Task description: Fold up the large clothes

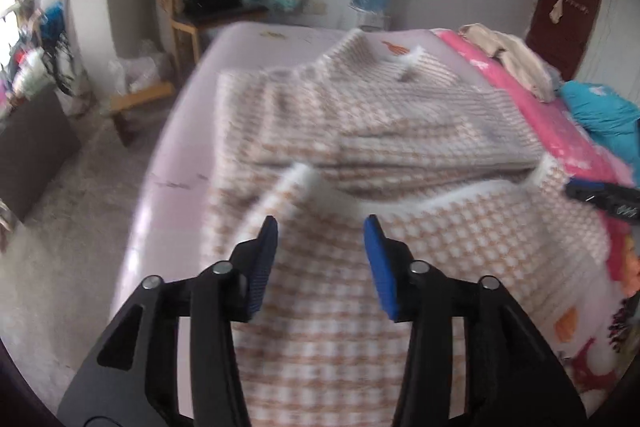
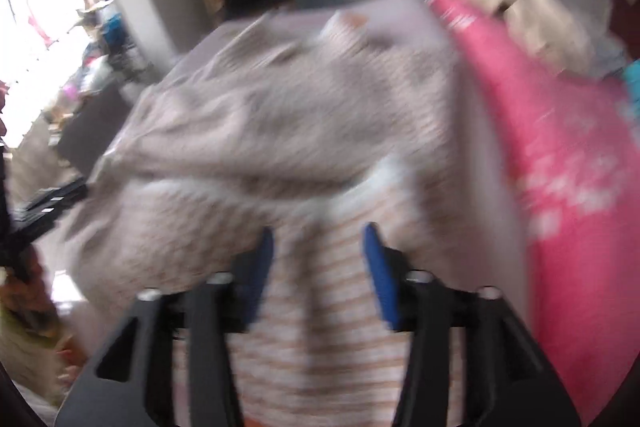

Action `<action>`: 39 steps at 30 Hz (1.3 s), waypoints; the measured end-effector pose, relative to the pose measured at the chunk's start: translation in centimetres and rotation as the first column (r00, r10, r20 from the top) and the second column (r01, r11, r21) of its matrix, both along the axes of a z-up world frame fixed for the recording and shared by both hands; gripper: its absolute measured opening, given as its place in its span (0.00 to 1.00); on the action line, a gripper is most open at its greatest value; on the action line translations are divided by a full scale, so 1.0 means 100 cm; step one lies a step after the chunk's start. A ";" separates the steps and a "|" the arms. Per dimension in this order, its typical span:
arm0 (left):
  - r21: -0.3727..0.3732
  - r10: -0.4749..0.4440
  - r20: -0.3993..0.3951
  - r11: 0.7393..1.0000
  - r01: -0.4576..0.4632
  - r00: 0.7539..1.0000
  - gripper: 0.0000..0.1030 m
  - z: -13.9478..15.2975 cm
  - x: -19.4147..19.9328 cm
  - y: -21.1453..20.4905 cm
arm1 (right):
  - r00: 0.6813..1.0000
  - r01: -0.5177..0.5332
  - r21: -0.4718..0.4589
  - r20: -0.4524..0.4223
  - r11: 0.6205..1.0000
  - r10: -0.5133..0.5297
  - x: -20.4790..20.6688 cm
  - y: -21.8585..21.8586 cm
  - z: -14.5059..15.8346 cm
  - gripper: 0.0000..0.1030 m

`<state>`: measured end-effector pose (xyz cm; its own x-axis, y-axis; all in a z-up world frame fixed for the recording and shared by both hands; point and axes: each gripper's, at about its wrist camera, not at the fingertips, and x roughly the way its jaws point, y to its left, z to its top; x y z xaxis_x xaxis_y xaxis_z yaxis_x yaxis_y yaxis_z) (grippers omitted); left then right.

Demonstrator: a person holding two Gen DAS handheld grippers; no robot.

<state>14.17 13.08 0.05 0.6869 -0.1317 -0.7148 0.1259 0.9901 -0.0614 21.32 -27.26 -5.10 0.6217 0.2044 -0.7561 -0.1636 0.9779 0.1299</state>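
Nearby, beige clothes (image 1: 508, 55) crowd the pink bedding (image 1: 532, 99).

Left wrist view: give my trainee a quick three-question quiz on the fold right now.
1. True or false: the left gripper is clamped on the sweater.
2. What lies along the bed's right side, beside the sweater? A) pink blanket B) black coat C) green towel
3. Fill in: the near hem is folded over the sweater's ____.

Key
1. False: its blue pads stand apart with nothing pinched; the right gripper is open too.
2. A
3. body
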 end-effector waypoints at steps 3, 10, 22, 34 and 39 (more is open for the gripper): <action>0.111 0.024 -0.044 0.994 -0.019 0.999 0.46 -0.012 0.013 0.003 | 0.997 0.074 -0.075 0.001 0.994 -0.075 0.008 -0.017 -0.003 0.52; 0.127 0.024 -0.075 0.992 -0.015 0.997 0.09 -0.029 0.022 0.001 | 0.994 0.093 -0.065 -0.044 0.994 -0.096 0.018 -0.022 -0.029 0.09; -0.045 0.148 -0.078 0.987 -0.152 0.986 0.08 -0.032 0.031 0.038 | 0.991 0.116 -0.033 0.064 0.993 -0.114 0.036 -0.016 -0.015 0.08; -0.047 0.157 0.058 0.987 -0.154 0.986 0.26 0.012 -0.002 0.030 | 0.991 0.109 0.072 0.073 0.991 -0.114 0.002 -0.027 0.008 0.39; -0.173 -0.122 0.050 0.977 0.129 0.991 0.26 0.021 -0.028 -0.028 | 0.992 -0.119 0.175 0.065 0.977 0.109 -0.026 0.024 0.016 0.39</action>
<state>11.35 10.23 2.20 0.6834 -0.3393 -0.6464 0.2540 0.9406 -0.2252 18.73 -24.85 -3.51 0.6257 0.4049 -0.6667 -0.2846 0.9143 0.2882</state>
